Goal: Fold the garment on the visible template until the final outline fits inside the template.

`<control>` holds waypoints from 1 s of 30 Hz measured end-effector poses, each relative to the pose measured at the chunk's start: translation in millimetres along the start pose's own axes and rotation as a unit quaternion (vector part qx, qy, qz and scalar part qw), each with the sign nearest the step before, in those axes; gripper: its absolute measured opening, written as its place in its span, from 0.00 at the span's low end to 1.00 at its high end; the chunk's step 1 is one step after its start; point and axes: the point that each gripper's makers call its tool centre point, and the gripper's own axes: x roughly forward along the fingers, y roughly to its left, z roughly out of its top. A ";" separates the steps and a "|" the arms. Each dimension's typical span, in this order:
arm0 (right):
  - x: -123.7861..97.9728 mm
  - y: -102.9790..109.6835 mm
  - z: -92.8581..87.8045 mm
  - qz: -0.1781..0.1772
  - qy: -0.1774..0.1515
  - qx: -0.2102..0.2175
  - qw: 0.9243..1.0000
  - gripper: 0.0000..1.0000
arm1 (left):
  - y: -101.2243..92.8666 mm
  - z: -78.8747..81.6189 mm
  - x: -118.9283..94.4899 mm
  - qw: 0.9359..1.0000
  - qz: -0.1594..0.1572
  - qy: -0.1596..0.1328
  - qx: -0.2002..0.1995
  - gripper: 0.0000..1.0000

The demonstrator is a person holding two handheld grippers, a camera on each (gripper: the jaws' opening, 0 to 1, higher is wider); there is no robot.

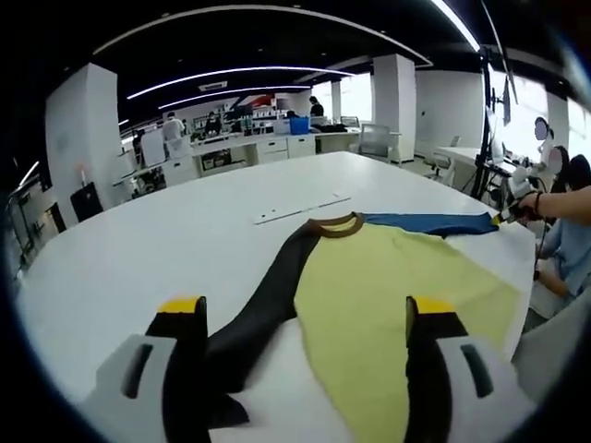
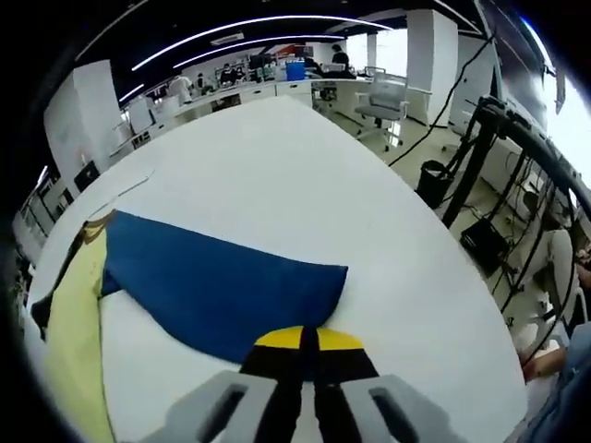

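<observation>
What the two views leave hidden or unclear

In the left gripper view the garment (image 1: 397,286) runs out at the bottom edge, so its hem is cut off, and the near end of the dark sleeve (image 1: 263,314) lies behind the left gripper (image 1: 307,309). The strips (image 1: 300,210) beyond the collar are too small to tell what they are. In the right gripper view the edge of the blue sleeve (image 2: 217,286) goes under the closed tips of the right gripper (image 2: 308,340), so the hold itself is not clear, and the yellow body is cut off at the left.
</observation>
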 end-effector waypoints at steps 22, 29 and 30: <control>33.2 -11.8 49.8 -0.012 0.007 -0.043 0.999 0.00 | 0.2 1.5 -7.7 1.000 0.001 0.000 0.000 0.89; 29.1 -12.2 42.1 -0.006 0.022 -0.041 0.999 0.00 | 3.1 -1.0 -13.1 1.000 0.004 0.006 -0.003 0.92; 27.9 -11.9 42.1 -0.005 0.021 -0.037 0.999 0.00 | 2.6 -1.1 -14.0 1.000 0.003 0.005 -0.006 0.93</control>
